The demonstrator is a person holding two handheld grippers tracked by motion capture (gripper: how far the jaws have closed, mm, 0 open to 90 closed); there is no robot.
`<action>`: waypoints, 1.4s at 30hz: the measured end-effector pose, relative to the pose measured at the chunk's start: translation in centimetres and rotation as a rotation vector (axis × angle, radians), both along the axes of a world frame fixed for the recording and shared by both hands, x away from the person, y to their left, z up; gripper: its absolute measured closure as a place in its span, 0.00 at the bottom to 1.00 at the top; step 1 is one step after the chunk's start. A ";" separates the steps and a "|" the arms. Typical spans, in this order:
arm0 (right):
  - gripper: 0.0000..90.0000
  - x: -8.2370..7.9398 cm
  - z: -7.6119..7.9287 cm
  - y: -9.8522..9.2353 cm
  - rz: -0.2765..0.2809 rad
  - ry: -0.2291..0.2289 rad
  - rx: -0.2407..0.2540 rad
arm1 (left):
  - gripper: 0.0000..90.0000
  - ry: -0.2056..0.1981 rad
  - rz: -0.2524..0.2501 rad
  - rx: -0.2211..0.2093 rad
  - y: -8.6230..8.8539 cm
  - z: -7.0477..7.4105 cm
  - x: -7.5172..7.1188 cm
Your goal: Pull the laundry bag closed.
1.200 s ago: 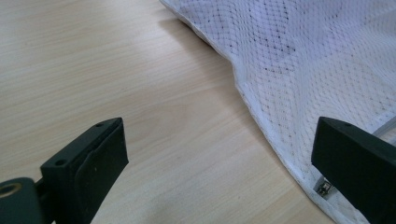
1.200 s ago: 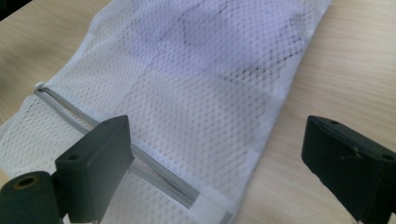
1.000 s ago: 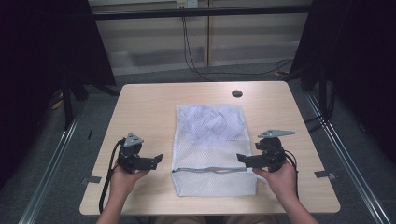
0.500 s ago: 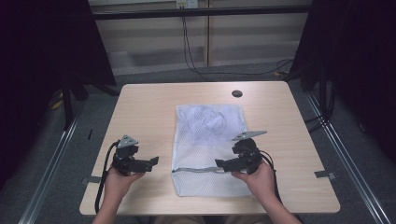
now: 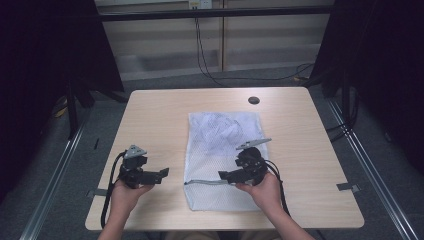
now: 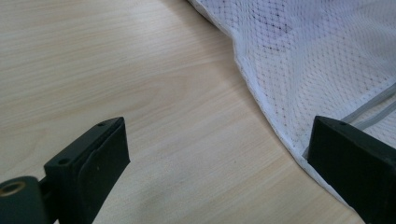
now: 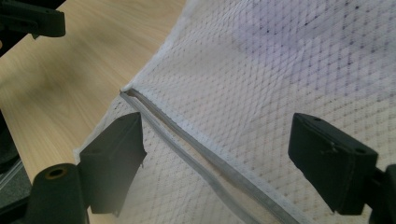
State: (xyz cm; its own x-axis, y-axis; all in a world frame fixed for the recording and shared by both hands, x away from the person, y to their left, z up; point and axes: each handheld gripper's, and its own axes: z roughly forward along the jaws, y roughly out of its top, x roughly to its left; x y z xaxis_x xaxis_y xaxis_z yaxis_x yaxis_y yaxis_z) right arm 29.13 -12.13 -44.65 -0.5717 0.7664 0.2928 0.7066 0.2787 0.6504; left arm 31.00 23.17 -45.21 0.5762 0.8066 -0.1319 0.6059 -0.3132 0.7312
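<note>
A white mesh laundry bag (image 5: 222, 135) lies flat on the middle of the wooden table (image 5: 160, 120), with clothing faintly visible inside. Its grey zipper (image 5: 205, 182) runs across near the front end. My right gripper (image 5: 223, 176) hovers over the bag, pointing left along the zipper. Its jaws have just been closing a little but stand wide; in the right gripper view the zipper (image 7: 187, 135) passes under the gap (image 7: 217, 130) untouched. My left gripper (image 5: 164, 174) is open over bare wood just left of the bag (image 6: 317, 56), with its far jaw at the bag's edge.
A dark round cable hole (image 5: 254, 100) sits in the tabletop behind the bag. Bare wood lies on both sides of the bag. Black curtains and metal frame rails flank the table. In the right gripper view the left gripper (image 7: 28, 21) shows beyond the bag.
My right gripper has moved left from the bag's right edge onto the bag, nearer the zipper's middle. The left gripper has stayed almost in place.
</note>
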 end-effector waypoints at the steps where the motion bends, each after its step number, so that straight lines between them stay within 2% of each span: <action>1: 0.21 0.0 -0.1 0.1 0.005 0.000 -0.003 | 0.06 0.000 0.000 0.000 0.0 0.0 0.0; 12: 0.21 0.3 -0.5 2.0 0.025 0.017 -0.008 | 0.06 -0.003 0.000 -0.005 0.1 0.2 -0.1; 29: 0.28 0.9 -1.2 3.8 0.059 0.050 0.039 | 0.06 0.010 -0.002 -0.007 0.3 0.2 -0.1; 37: 0.29 1.1 -1.2 4.5 0.072 0.047 0.037 | 0.07 0.008 -0.007 -0.008 0.5 0.3 0.0; 42: 0.33 1.2 -1.5 4.9 0.078 0.069 0.045 | 0.07 0.010 0.000 -0.010 0.5 0.3 0.0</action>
